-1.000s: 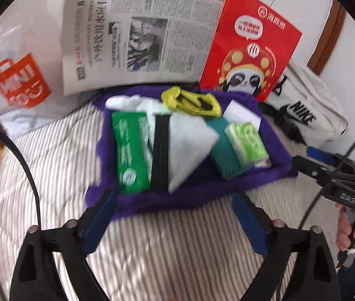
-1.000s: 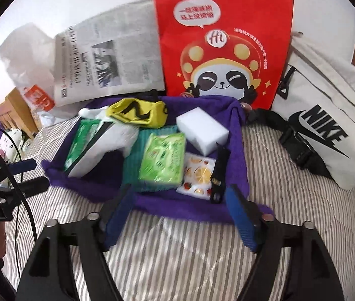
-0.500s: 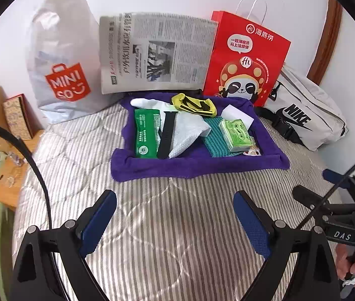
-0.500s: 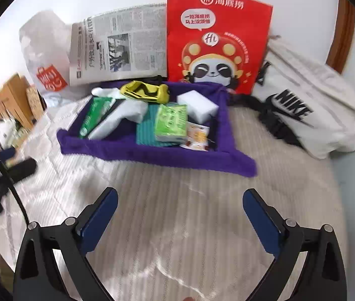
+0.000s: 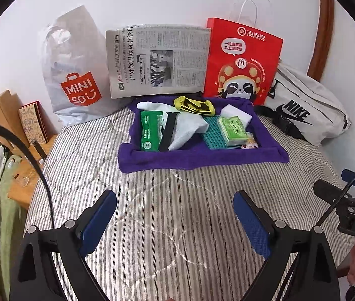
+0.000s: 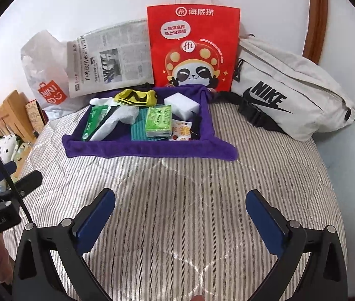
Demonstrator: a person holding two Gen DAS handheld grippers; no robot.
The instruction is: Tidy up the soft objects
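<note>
1. The bed [image 6: 177,188], under a striped quilt, carries everything; its near half is bare, and all the goods sit toward the far edge by the wall.
2. Along that far edge stand a white Nike bag [image 6: 290,95] at the right corner, a red paper bag [image 6: 192,47], a newspaper [image 5: 157,60] and a Miniso bag [image 5: 77,75] at the left. They lean on the wall, likely as containers awaiting things.
3. The purple towel [image 5: 202,158] lies just in front of them, its edges rolled up, seemingly to keep the small items corralled like a tray.
4. On it, from the left edge: a green wipes pack [image 5: 150,130], a black strap [image 5: 168,130] resting on a white sock [image 5: 190,128], a yellow sock [image 5: 193,105] at the far edge, a teal cloth [image 5: 212,135] under a green tissue pack [image 6: 158,119], a white sponge [image 6: 181,104] at the far right corner, and a fruit-print packet [image 6: 180,131] beside a black clip [image 6: 195,125].
5. The left gripper [image 5: 175,200] and right gripper [image 6: 180,200] both hover over the bare near part of the bed, well apart from the towel, jaws spread wide and holding nothing. I judge they are free to reach for any item.
</note>
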